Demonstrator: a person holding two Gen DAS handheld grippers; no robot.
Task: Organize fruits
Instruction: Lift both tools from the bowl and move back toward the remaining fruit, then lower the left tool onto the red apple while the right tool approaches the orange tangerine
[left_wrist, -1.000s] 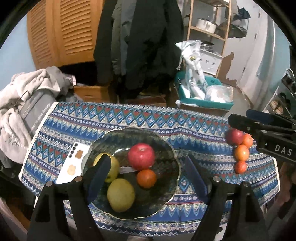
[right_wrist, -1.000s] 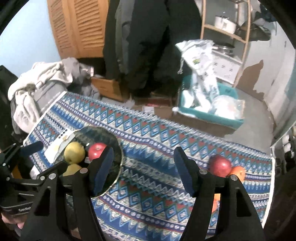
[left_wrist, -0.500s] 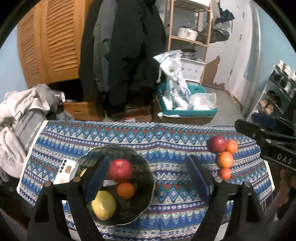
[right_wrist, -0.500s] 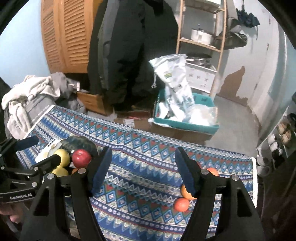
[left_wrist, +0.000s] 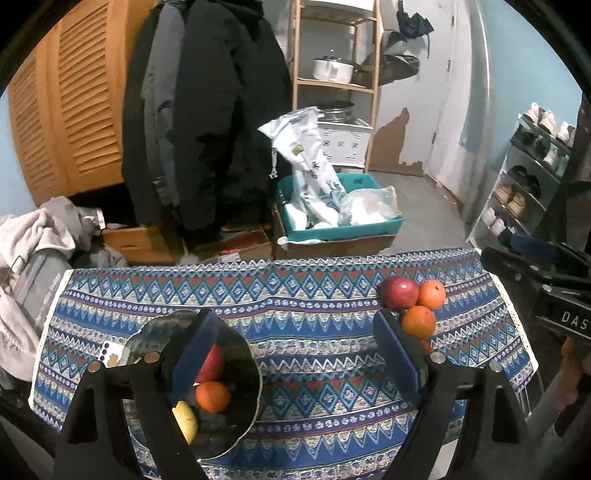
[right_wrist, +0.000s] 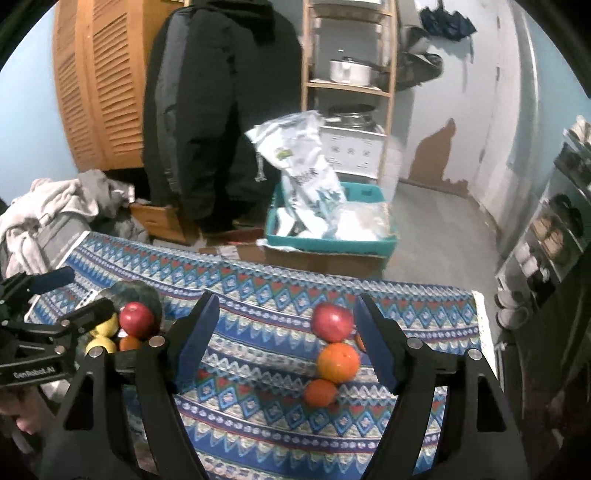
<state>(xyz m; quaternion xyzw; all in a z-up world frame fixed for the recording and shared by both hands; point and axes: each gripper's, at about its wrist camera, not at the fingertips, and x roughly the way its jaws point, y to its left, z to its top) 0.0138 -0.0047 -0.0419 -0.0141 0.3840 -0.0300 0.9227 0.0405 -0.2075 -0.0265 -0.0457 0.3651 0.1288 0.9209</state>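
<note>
Both tongs sit farther back from the patterned blue cloth-covered surface (left_wrist: 314, 325) than a second ago, so more of the room shows beyond it and the fruit looks smaller in each view. Left tongs (left_wrist: 291, 343): jaws wide apart, nothing between the pads, above the near edge of the surface. Its left blue pad (left_wrist: 192, 347) overlaps the dark round glass plate (left_wrist: 243, 406), which carries a red apple (left_wrist: 212, 363), a small orange (left_wrist: 212, 396) and a yellow fruit (left_wrist: 184, 417). Right tongs (right_wrist: 284, 343): jaws opening, nothing gripped. Between its pads in the right wrist view, lying on the cloth, are a second red apple (right_wrist: 331, 321), a large orange (right_wrist: 338, 362) just below it and a smaller orange (right_wrist: 320, 392) nearer the camera; a further orange is mostly hidden behind the right pad (right_wrist: 376, 350). This loose group lies toward the right end of the surface, well apart from the plate at the left end. Beyond the surface: a teal crate (left_wrist: 340, 221) with white bags.
</note>
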